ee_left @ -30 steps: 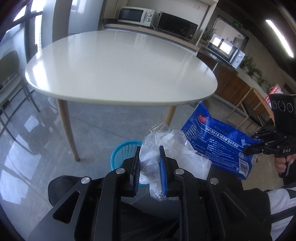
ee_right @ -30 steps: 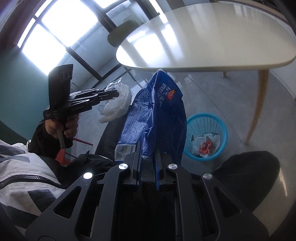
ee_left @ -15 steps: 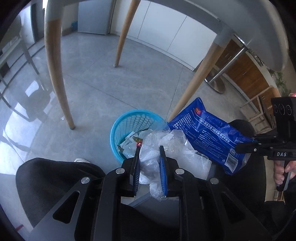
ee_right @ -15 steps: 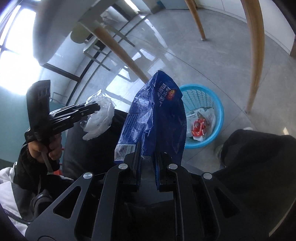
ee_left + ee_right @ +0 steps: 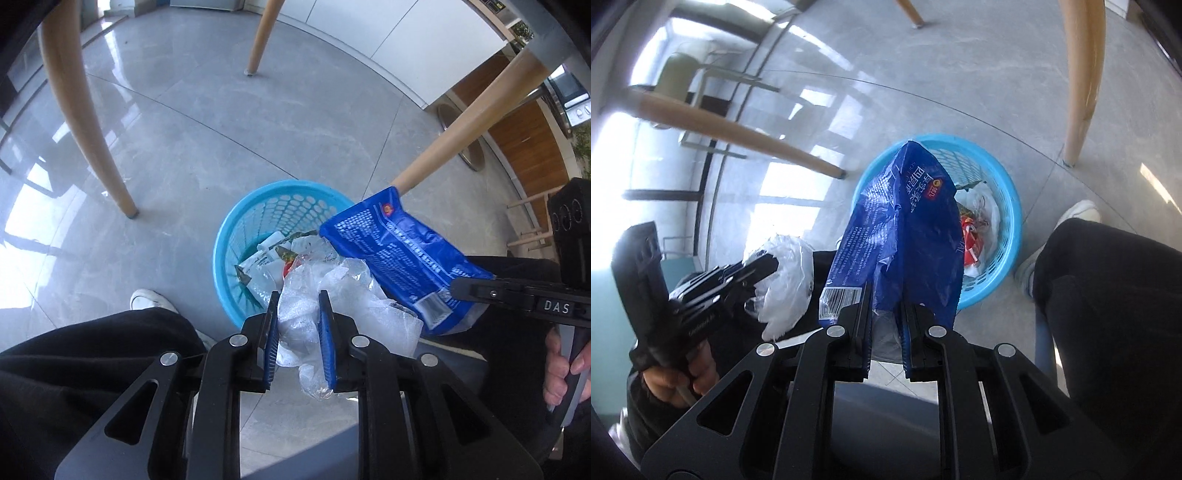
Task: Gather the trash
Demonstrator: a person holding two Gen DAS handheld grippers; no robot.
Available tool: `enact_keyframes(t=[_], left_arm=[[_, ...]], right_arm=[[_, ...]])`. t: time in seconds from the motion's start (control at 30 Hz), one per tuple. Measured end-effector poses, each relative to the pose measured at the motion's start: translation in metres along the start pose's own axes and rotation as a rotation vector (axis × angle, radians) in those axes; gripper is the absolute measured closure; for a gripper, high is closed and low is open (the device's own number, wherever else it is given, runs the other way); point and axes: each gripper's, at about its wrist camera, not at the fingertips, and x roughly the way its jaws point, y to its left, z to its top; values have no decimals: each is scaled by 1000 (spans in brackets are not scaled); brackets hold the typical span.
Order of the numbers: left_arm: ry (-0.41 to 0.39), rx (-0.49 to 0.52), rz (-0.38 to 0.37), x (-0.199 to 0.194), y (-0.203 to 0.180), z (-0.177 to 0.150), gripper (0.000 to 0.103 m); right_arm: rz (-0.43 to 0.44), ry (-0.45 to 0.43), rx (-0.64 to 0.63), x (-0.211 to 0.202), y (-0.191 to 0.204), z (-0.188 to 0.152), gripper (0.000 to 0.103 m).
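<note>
**Trash in both grippers, held above the blue basket**

Left wrist view: the left gripper (image 5: 297, 334) has its jaws clamped on a crumpled clear plastic bag (image 5: 332, 295), which bulges out between and beyond the blue pads. It looks nearly weightless, soft and slick; pinching a gathered wad, as here, seems the sound hold, since a single loose layer could slide free. Directly beyond it on the grey floor stands the blue waste basket (image 5: 236, 236), already holding wrappers and bits of film. To the right, the right gripper (image 5: 476, 288) comes in from the side with the blue snack bag (image 5: 399, 254), whose far end reaches over the basket rim. A white shoe (image 5: 151, 299) sits just beside the basket, and wooden table legs (image 5: 92, 122) stand around it.

Right wrist view: the right gripper (image 5: 886, 332) is clamped on the bottom edge of the blue snack bag (image 5: 905, 236), which stands up stiffly, creased, and seems empty and light. This view shows what the other hides: the bag's barcode corner and the grip at its sealed end. It also shows red and white wrappers inside the basket (image 5: 1004, 236). The left gripper (image 5: 764, 266) appears from the side, its clear plastic bag (image 5: 786, 280) short of the basket and over a dark trouser leg, a gap that the left view foreshortens.
</note>
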Motion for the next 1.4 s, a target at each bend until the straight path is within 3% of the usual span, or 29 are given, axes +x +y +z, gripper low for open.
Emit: enact_keyframes(t=[0.23,0.6,0.73,0.77,0.83,0.9,0.97,1.03,1.07,1.4], left_arm=[[13,-53,-54,27,14,-2,81],[39,-55,-32,41,9,2,76],[43,-61,-18,44,10,3,70],[42,-61,-18,43,10,3,64],[36,-62,-12,42,9,3,51],[29,-59,-13,43,10,2,37],[19,-52,6,42,9,1,12],[5,-47,18,40,9,1,10],[4,-48,21,40,9,1,6],[-16,-20,59,34,8,1,6]], right_arm=[[-16,-11,43,24,-16,11,90],[-40,9,55,44,-24,15,87],[-51,1,64,42,-21,15,68],[-51,-6,69,42,-23,15,60],[-41,-16,86,41,-26,16,55],[-31,-17,102,41,-27,16,39],[-36,-27,104,39,-28,17,19],[-52,-47,96,37,-27,17,11],[-57,-53,92,36,-26,18,9],[-92,-63,1,29,-9,14,9]])
